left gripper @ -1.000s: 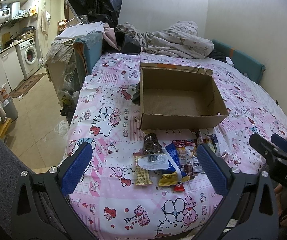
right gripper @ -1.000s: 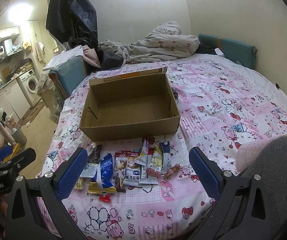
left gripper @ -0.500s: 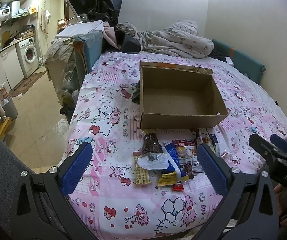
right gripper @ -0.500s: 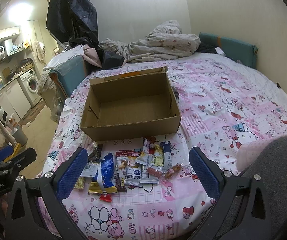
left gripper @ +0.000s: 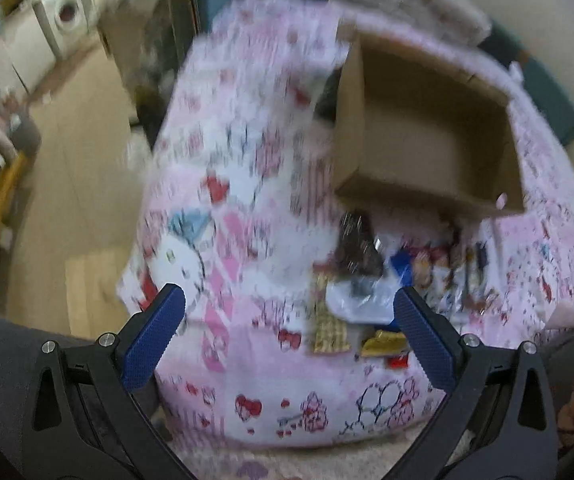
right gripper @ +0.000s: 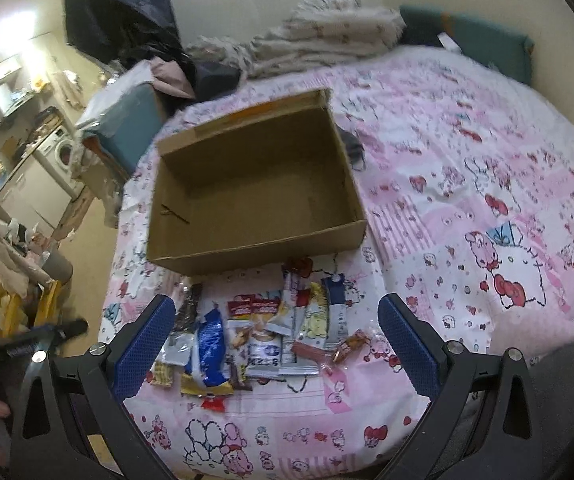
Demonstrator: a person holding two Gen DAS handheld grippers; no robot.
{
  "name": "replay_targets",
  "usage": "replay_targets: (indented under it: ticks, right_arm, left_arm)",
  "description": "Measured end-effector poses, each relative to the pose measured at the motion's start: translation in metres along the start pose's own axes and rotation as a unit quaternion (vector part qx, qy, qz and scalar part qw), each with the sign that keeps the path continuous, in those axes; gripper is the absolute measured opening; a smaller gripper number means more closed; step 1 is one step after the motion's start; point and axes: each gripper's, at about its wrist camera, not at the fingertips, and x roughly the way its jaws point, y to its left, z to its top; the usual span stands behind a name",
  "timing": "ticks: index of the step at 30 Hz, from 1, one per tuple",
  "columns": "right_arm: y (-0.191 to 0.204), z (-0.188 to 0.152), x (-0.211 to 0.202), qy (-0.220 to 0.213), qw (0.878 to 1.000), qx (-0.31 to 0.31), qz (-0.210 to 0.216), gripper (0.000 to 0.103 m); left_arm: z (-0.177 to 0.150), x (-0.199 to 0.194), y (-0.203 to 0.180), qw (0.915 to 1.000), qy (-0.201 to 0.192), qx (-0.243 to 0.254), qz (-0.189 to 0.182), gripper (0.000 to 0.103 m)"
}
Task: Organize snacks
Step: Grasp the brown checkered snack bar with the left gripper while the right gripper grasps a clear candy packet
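An empty open cardboard box point(right gripper: 255, 184) sits on the pink patterned bed. A spread of several snack packets point(right gripper: 263, 336) lies on the sheet just in front of the box; it also shows, blurred, in the left wrist view point(left gripper: 371, 296), below the box point(left gripper: 427, 140). My right gripper point(right gripper: 273, 332) is open and empty, its blue fingertips either side of the packets and above them. My left gripper point(left gripper: 289, 320) is open and empty, over the sheet left of the packets. The left gripper's body point(right gripper: 39, 340) shows at the left edge of the right wrist view.
The bed's left edge point(right gripper: 117, 256) drops to the floor. A rumpled blanket point(right gripper: 327, 28) and dark clothes point(right gripper: 127, 20) lie beyond the box. A teal cushion point(right gripper: 475, 44) is at the far right. A washing machine point(right gripper: 63, 152) stands in the far left room.
Both grippers have moved forward and tilted down toward the snack pile. The left view is now motion-blurred and has swung left. Both jaws stay open.
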Motion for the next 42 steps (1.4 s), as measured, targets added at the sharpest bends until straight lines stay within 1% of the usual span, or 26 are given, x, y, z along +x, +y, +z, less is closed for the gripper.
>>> replay_targets:
  ticks: [2,4,5,6,8,11,13,15,16,17,18,19,22,25,27,30,33,36,37,38,40,41,42]
  right_arm:
    - [-0.007,0.005,0.006,0.002,1.0,0.007,-0.007,0.103]
    - [-0.014,0.006,0.013,0.006,1.0,0.013,-0.013,0.103]
    - [-0.017,0.006,0.017,0.01,1.0,0.016,-0.014,0.103]
    - [-0.022,0.006,0.022,0.015,1.0,0.021,-0.014,0.103]
    - [-0.028,0.003,0.03,0.028,0.999,0.029,-0.014,0.103]
    - [-0.035,-0.001,0.043,0.054,0.997,0.048,-0.013,0.103]
    - [-0.038,0.0,0.047,0.06,0.997,0.053,-0.009,0.103]
    - [-0.038,0.0,0.048,0.059,0.997,0.051,-0.011,0.103]
    - [-0.038,-0.001,0.049,0.059,0.997,0.049,-0.012,0.103]
    - [-0.037,-0.002,0.05,0.059,0.997,0.047,-0.011,0.103]
    - [-0.037,-0.002,0.05,0.061,0.997,0.046,-0.01,0.103]
    - [-0.037,-0.003,0.051,0.062,0.997,0.046,-0.009,0.103]
    - [-0.037,-0.004,0.051,0.062,0.997,0.048,-0.009,0.103]
    - [-0.041,-0.004,0.05,0.062,0.996,0.059,-0.009,0.103]
    - [-0.047,-0.003,0.049,0.06,0.995,0.074,-0.013,0.103]
    - [-0.059,-0.002,0.051,0.069,0.992,0.103,-0.014,0.103]
    - [-0.076,-0.002,0.059,0.094,0.985,0.142,-0.021,0.103]
    - [-0.09,-0.006,0.066,0.121,0.975,0.182,-0.042,0.103]
    - [-0.093,-0.008,0.069,0.13,0.972,0.189,-0.046,0.098]
    - [-0.096,-0.011,0.073,0.141,0.969,0.194,-0.051,0.094]
    - [-0.1,-0.016,0.086,0.171,0.962,0.203,-0.061,0.075]
    - [-0.101,-0.019,0.092,0.183,0.959,0.207,-0.059,0.07]
    - [-0.102,-0.023,0.101,0.2,0.955,0.213,-0.055,0.062]
  left_arm:
    - [-0.002,0.021,0.002,0.9992,0.037,-0.003,0.011,0.095]
    - [-0.005,0.043,0.001,0.9969,0.077,-0.006,0.016,0.075]
    - [-0.008,0.051,0.0,0.9952,0.097,-0.008,0.011,0.072]
    - [-0.013,0.058,-0.003,0.9933,0.115,-0.008,0.003,0.071]
    - [-0.023,0.07,-0.016,0.9902,0.139,0.01,-0.013,0.071]
    - [-0.037,0.085,-0.039,0.9856,0.161,0.049,-0.012,0.069]
    - [-0.042,0.098,-0.05,0.9831,0.171,0.065,-0.008,0.057]
    - [-0.044,0.108,-0.056,0.9827,0.174,0.064,-0.006,0.047]
    - [-0.043,0.112,-0.058,0.9828,0.173,0.063,-0.013,0.044]
    - [-0.043,0.115,-0.06,0.9825,0.173,0.066,-0.017,0.044]
    - [-0.042,0.115,-0.062,0.9825,0.171,0.073,-0.014,0.038]
    - [-0.042,0.113,-0.062,0.9831,0.166,0.077,-0.01,0.022]
    - [-0.045,0.105,-0.053,0.9833,0.171,0.062,-0.011,0.022]
    - [-0.052,0.093,-0.039,0.9845,0.165,0.058,0.005,0.022]
    - [-0.055,0.081,-0.031,0.9859,0.161,0.047,0.003,0.022]
    - [-0.056,0.061,-0.023,0.987,0.154,0.046,-0.001,0.022]
    - [-0.052,0.034,-0.018,0.9905,0.129,0.045,-0.006,0.022]
    - [-0.048,0.011,-0.015,0.9944,0.099,0.035,-0.009,0.022]
    - [-0.047,0.004,-0.015,0.9954,0.088,0.035,-0.013,0.022]
    - [-0.036,0.002,-0.005,0.9958,0.083,0.036,-0.015,0.022]
    - [-0.024,0.005,-0.005,0.9966,0.074,0.032,-0.019,0.022]
    - [-0.019,0.007,-0.007,0.9968,0.071,0.029,-0.023,0.022]
    - [-0.016,0.014,-0.009,0.9968,0.07,0.026,-0.029,0.022]
